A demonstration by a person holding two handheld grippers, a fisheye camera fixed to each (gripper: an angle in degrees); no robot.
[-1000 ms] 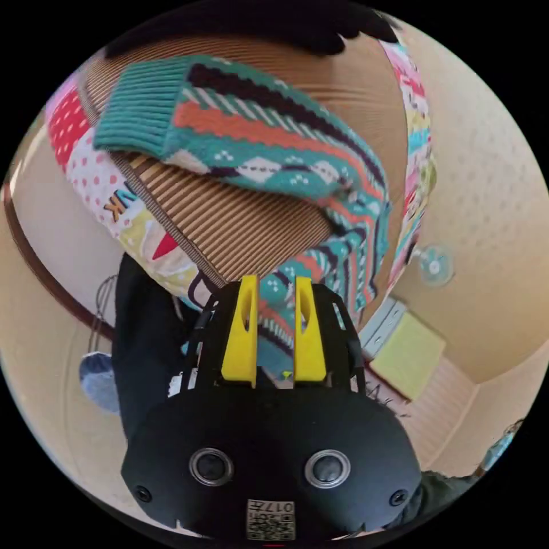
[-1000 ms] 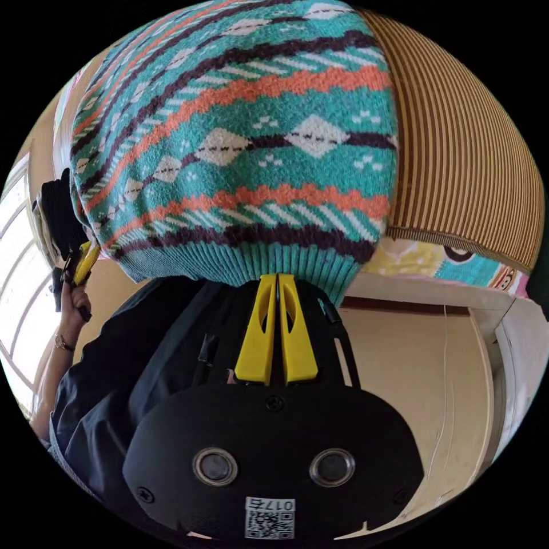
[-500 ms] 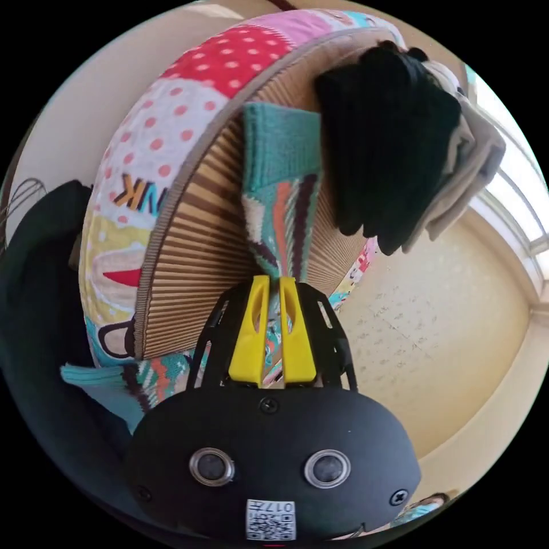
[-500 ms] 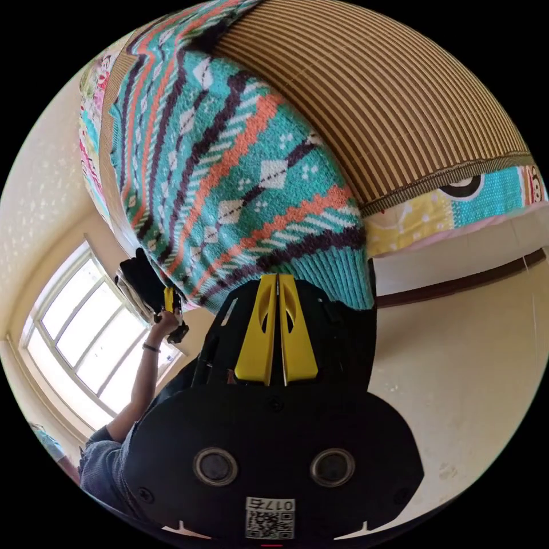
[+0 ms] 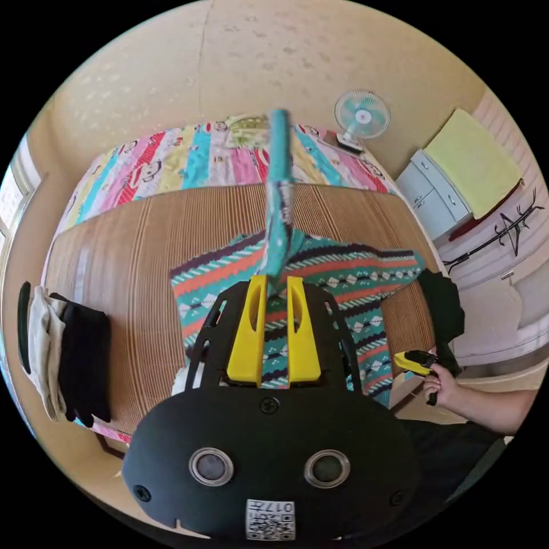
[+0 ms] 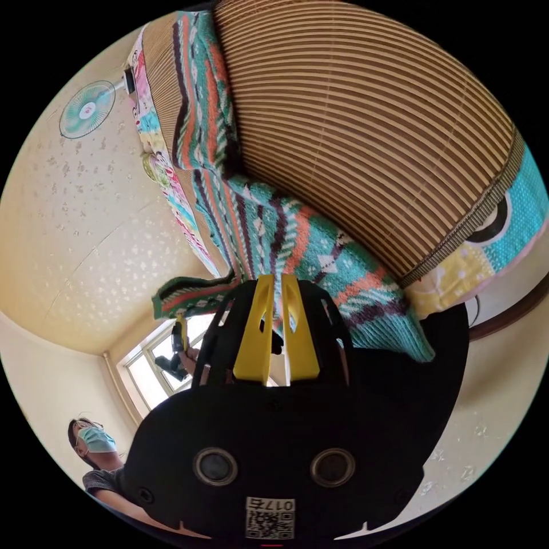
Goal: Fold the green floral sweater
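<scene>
Sweater (image 5: 343, 274) w/ sleeve (image 5: 278, 189) pinched in left gripper (image 5: 273, 286) fingers; right gripper (image 6: 273, 280) narrow, grip unclear; soft, limp knit, hold at cuffs/hem.

A bed (image 5: 114, 171) is covered by a striped mat (image 5: 137, 251); the sweater (image 5: 366, 286) and folded clothes (image 5: 68, 354) are laid on it.

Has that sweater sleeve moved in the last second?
Yes. The sleeve lay flat on the striped mat a second ago; now the left tongs hold it lifted above the mat.
</scene>
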